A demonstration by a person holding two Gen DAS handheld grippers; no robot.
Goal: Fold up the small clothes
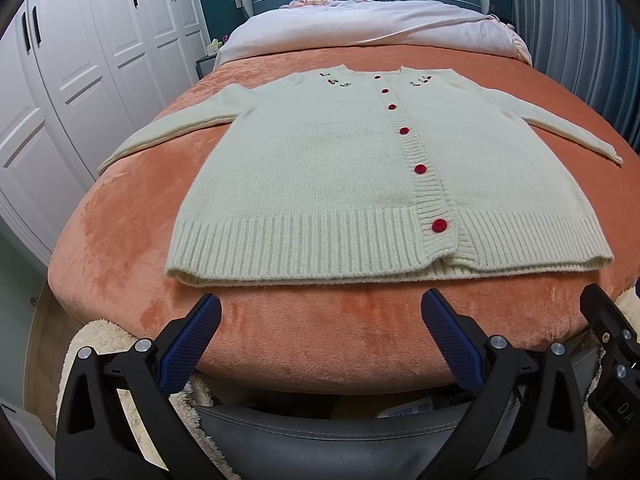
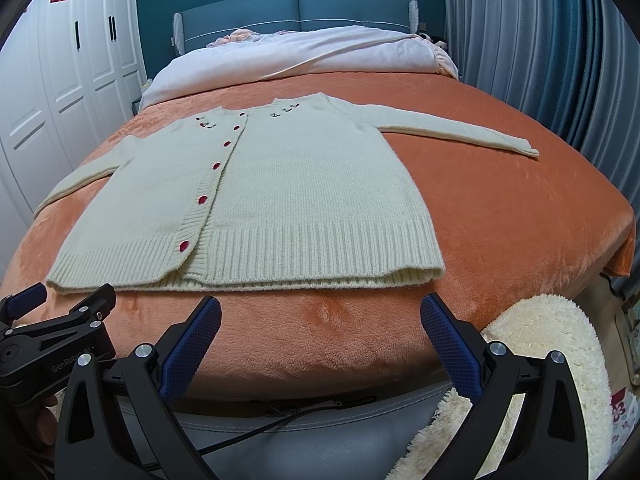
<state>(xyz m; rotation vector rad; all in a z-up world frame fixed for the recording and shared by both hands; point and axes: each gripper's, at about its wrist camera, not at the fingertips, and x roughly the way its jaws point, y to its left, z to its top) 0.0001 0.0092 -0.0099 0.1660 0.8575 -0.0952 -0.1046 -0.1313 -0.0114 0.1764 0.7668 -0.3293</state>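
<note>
Your left gripper (image 1: 320, 312) and right gripper (image 2: 320, 312) look the same: black plastic frames with triangular cut-outs and round silver screws at the joints. The fingers (image 1: 192, 344) carry dark blue pads with fine grid texture. White letters "GenRobot.AI" mark the black body of the left one.

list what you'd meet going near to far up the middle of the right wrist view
right gripper with open fingers → bare strip of orange blanket → cream cardigan, ribbed hem first, neckline last → white duvet → blue headboard
</note>
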